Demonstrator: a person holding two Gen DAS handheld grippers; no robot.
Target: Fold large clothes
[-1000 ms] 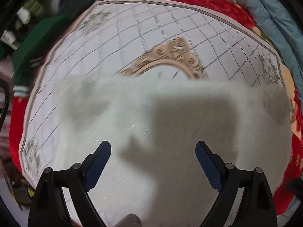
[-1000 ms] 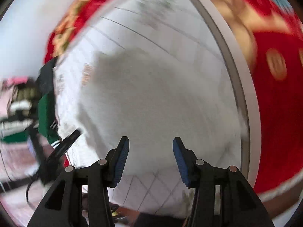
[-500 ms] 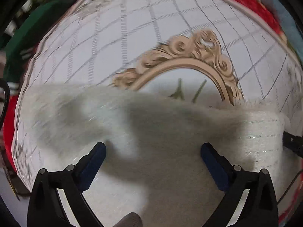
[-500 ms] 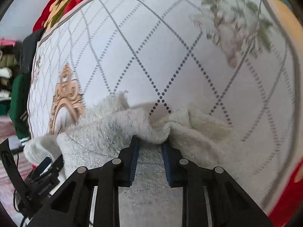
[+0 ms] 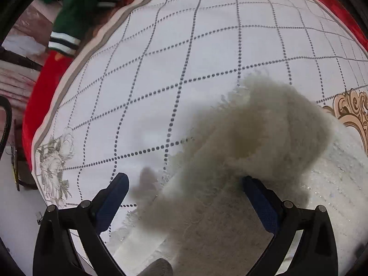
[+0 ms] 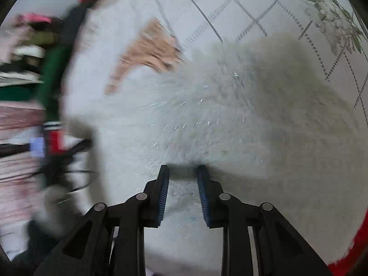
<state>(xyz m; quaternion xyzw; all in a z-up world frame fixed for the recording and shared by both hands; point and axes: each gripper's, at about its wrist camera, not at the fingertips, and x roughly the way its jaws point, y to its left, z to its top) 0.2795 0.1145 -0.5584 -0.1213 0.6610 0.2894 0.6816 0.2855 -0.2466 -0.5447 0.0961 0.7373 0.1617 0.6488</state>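
Far left in the left wrist view: green garment with striped cuff, hanging over a red blanket at the edge of a white quilted cover with dotted grid lines. Left gripper spread wide, nothing clamped, its right fingertip against a raised fold of the fluffy white sweater, which lies on the cover toward the right. In the blurred right wrist view, right gripper clenched narrowly on the sweater's fabric, fuzzy pile bunched between blue pads.
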